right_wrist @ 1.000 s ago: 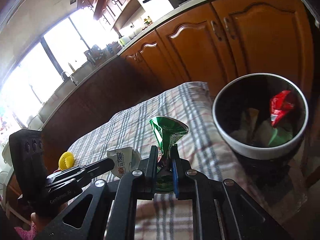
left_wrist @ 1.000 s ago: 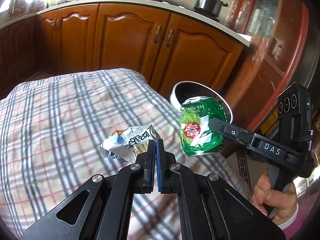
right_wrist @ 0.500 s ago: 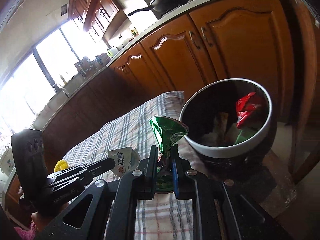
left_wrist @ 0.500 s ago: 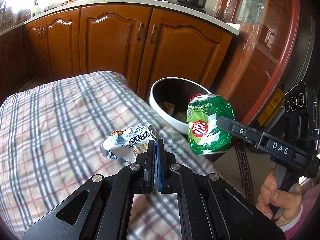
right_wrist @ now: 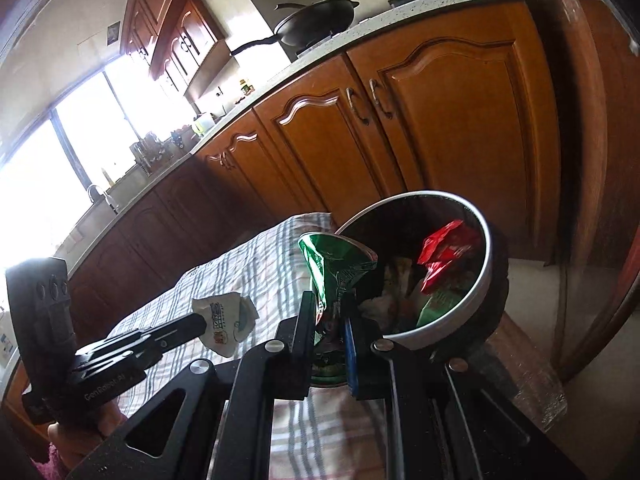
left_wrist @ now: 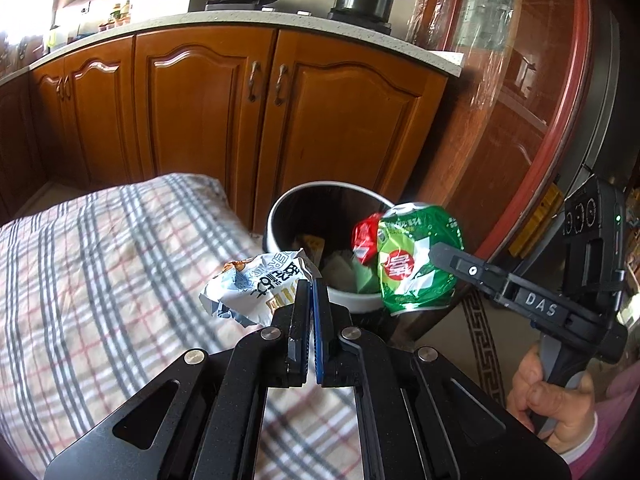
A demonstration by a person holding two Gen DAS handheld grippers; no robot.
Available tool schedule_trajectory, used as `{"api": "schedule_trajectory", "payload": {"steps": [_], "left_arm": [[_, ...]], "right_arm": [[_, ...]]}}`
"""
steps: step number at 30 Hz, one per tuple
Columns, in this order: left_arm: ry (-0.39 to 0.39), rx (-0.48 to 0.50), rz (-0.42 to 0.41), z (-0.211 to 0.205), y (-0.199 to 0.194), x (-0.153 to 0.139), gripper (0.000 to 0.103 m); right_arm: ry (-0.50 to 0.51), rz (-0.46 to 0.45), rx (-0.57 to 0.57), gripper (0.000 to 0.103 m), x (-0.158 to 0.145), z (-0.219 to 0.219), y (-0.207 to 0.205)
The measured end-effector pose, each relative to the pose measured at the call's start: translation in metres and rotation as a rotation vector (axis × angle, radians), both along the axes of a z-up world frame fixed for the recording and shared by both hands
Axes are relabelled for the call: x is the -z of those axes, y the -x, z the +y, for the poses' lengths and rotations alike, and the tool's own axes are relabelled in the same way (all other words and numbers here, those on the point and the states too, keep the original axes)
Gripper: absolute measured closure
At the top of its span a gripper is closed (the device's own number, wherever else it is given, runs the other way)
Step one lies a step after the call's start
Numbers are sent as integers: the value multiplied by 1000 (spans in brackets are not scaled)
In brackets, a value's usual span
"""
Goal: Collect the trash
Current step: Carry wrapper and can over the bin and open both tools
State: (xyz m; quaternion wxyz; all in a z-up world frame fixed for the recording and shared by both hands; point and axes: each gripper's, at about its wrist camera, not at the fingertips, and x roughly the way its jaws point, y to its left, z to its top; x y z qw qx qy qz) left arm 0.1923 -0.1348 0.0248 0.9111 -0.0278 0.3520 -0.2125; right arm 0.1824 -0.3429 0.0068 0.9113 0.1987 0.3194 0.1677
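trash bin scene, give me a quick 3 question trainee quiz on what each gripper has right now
1. True or false: the left gripper is shut on a white crumpled wrapper.
2. What does the right gripper hold? A) a green crushed can B) a yellow ball C) a pot lid
3. Fill in: a red wrapper already lies inside the ______.

Key
1. True
2. A
3. trash bin

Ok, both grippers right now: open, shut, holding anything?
Left gripper: shut on the white snack wrapper.
Right gripper: shut on the crushed green packet, beside the trash bin.
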Motion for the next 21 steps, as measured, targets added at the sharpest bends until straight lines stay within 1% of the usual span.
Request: {"api": "schedule_trajectory", "payload": {"steps": [7, 16, 21], "left_arm": [[-25, 25, -18, -22, -20, -8, 102], [-61, 58, -10, -57, -47, -4, 102], [-77, 69, 0, -69, -56, 1, 102]], "right_arm": [[24, -2, 36, 90, -2, -13, -11], [53, 23, 56, 90, 4, -23, -33], [60, 37, 59, 90, 7, -27, -44]]}}
